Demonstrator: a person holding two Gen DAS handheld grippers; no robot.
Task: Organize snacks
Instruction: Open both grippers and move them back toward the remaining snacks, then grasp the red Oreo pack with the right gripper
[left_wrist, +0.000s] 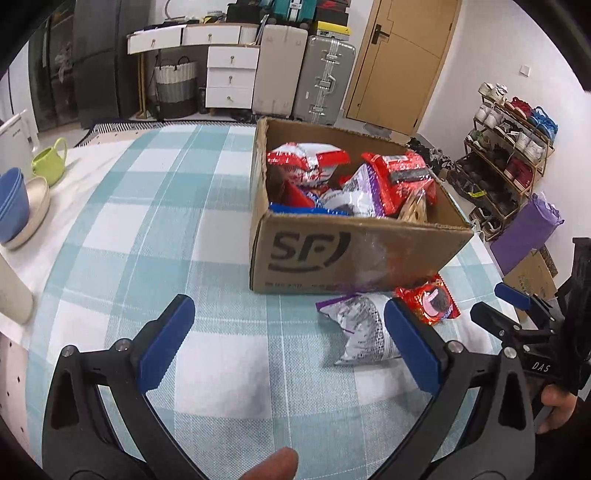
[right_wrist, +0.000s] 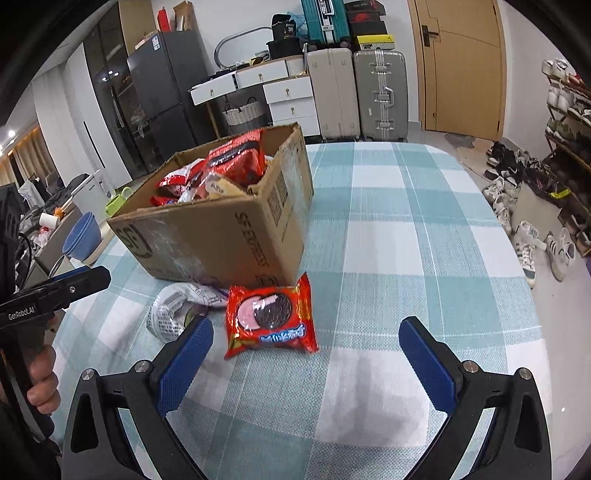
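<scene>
Both grippers gape over the checked cloth, holding nothing.
Left gripper and right gripper hover near the box of snacks; red cookie pack and silver bag lie just before it.

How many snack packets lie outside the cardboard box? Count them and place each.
2. The silver-purple packet lies on the tablecloth before the cardboard box, by its near wall. The red cookie packet lies beside it. Others could be hidden behind the box.
</scene>
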